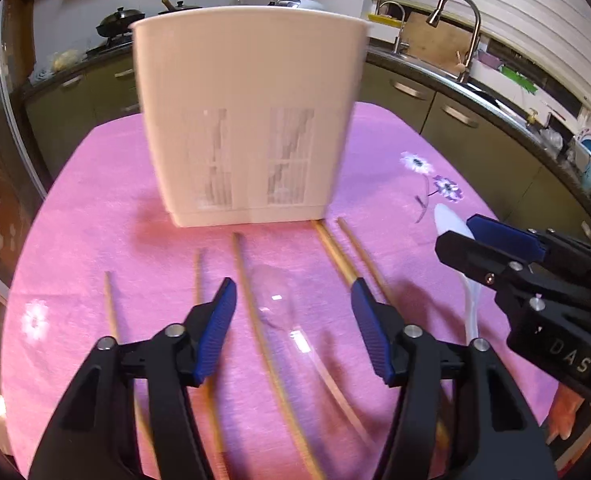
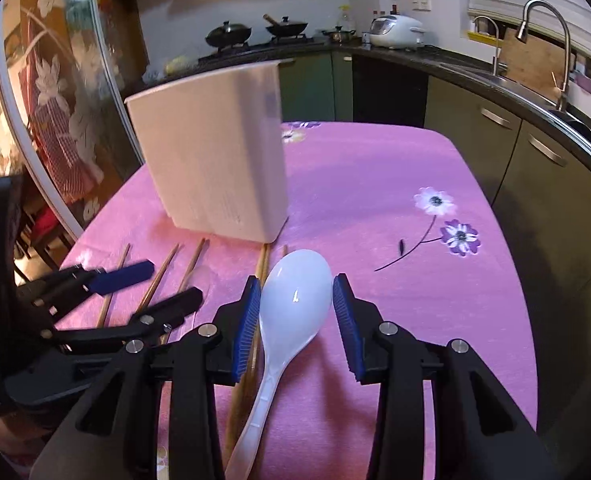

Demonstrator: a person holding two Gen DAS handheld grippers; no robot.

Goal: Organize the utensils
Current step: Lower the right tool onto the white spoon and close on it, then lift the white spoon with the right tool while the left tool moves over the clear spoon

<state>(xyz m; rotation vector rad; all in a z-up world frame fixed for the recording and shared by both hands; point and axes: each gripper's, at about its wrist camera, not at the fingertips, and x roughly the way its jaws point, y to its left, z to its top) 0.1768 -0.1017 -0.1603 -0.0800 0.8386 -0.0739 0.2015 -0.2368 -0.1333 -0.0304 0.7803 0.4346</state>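
A: Where's the white plastic spoon (image 2: 295,304)?
B: Between my right gripper (image 2: 297,308)'s spread fingers, bowl far, handle near. Left gripper (image 1: 293,312), also spread, hovers over wooden chopsticks (image 1: 255,312).

I see a pink tablecloth (image 2: 375,184) with purple embroidered flowers (image 2: 447,220). Behind it, a dark curved kitchen counter (image 2: 447,60) with green cabinet doors (image 2: 471,128). Two black lidded woks (image 2: 228,33) on the stove, a white rice cooker (image 2: 396,31) beside them, a steel gooseneck faucet (image 2: 551,44) at right.
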